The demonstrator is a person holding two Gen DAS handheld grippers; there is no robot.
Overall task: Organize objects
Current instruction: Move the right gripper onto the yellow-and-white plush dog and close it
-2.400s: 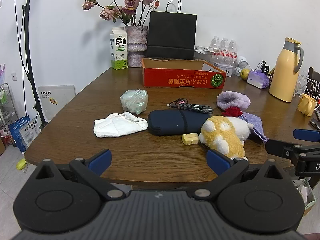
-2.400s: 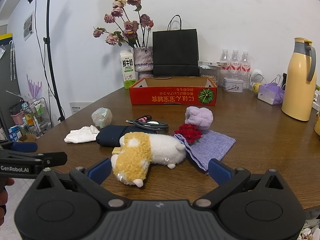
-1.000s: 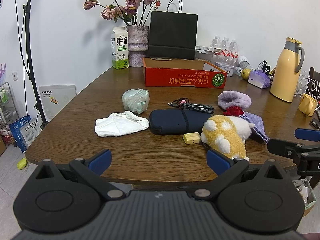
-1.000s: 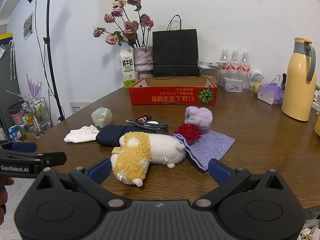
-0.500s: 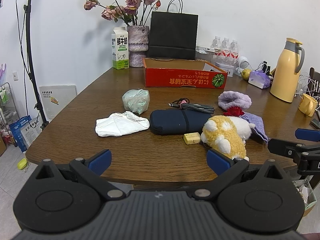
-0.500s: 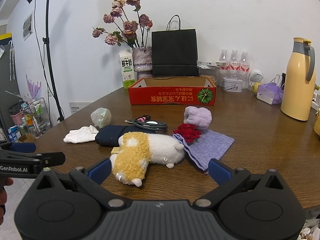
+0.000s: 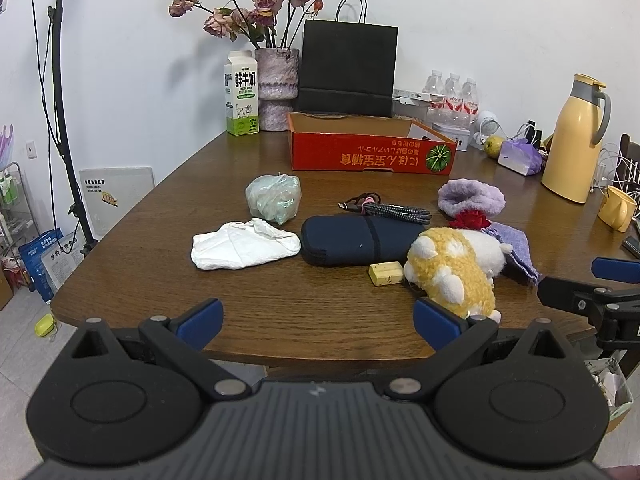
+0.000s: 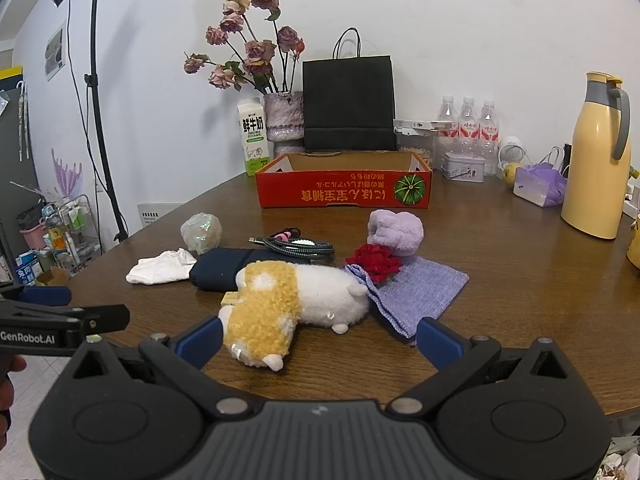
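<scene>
On the brown table [image 7: 160, 280] lie a white cloth [image 7: 240, 246], a crumpled green bag [image 7: 274, 198], a dark blue pouch [image 7: 356, 240], a coiled cable [image 7: 388, 210], a small yellow block [image 7: 386, 273], a yellow-white plush toy [image 7: 452, 268] [image 8: 292, 300], a red flower [image 8: 374, 261], a purple cloth [image 8: 416, 290] and a purple fluffy item [image 8: 396, 230]. A red cardboard box [image 7: 372, 148] [image 8: 344, 184] stands open behind them. My left gripper [image 7: 316, 322] is open at the table's near edge. My right gripper [image 8: 318, 338] is open, just before the plush toy.
At the back stand a milk carton [image 7: 241, 94], a vase of dried roses [image 7: 276, 88], a black paper bag [image 7: 348, 68], water bottles [image 8: 468, 128] and a yellow thermos [image 8: 598, 156]. A yellow mug [image 7: 618, 208] is at the right. A lamp stand [image 8: 100, 120] is left of the table.
Both grippers have shifted very slightly; both stay open. Nothing on the table has moved.
</scene>
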